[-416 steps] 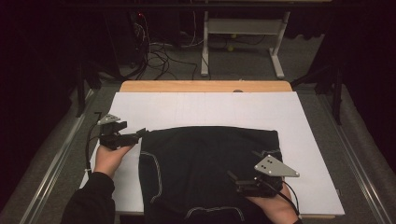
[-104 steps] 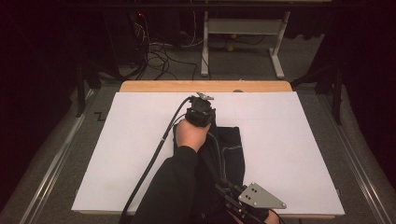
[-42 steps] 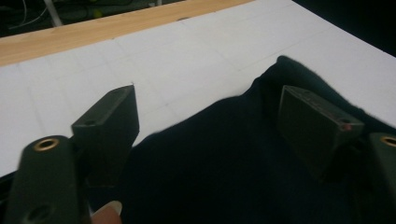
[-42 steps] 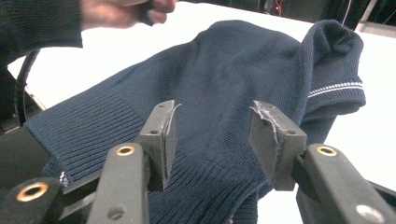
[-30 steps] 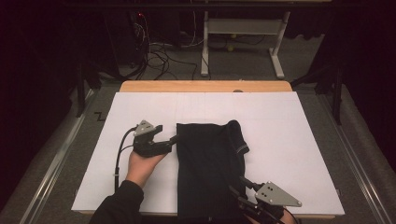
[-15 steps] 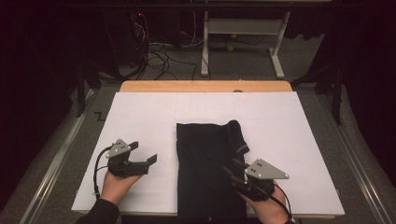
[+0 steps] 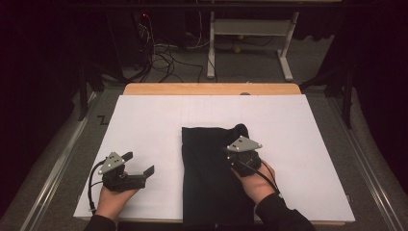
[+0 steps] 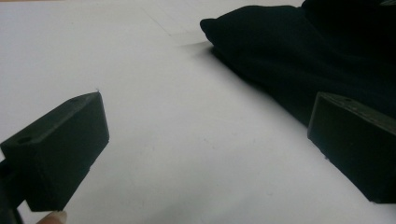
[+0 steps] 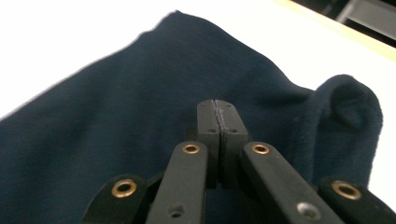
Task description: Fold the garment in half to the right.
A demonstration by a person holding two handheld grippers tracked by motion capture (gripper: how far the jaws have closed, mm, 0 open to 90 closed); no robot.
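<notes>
we see the left gripper (image 7: 139, 166) low over the white paper-covered table (image 7: 144, 125), near its front left corner, with its black jaws spread as wide as they go; they have just been opening, and nothing lies between them but bare white surface. in the left gripper view the two blunt black pads (image 8: 65, 149) stand far apart, released, touching no cloth, with the edge of the dark folded garment (image 8: 289, 60) beyond the pad at the right of that view.

we see the right gripper (image 9: 218, 116) over the dark navy folded garment (image 7: 211, 178), which lies as a long upright strip in the middle of the table, reaching to its front edge. the jaws have just been closing and now stand clenched, pad against pad. in the right gripper view no fabric shows between the tips; whether they rest on the cloth below we cannot tell. a small rolled lump of fabric (image 9: 348, 105) rises at the garment's far right corner, beside the gripper. in the high view the right hand (image 7: 255, 180) lies over the garment's right edge.
</notes>
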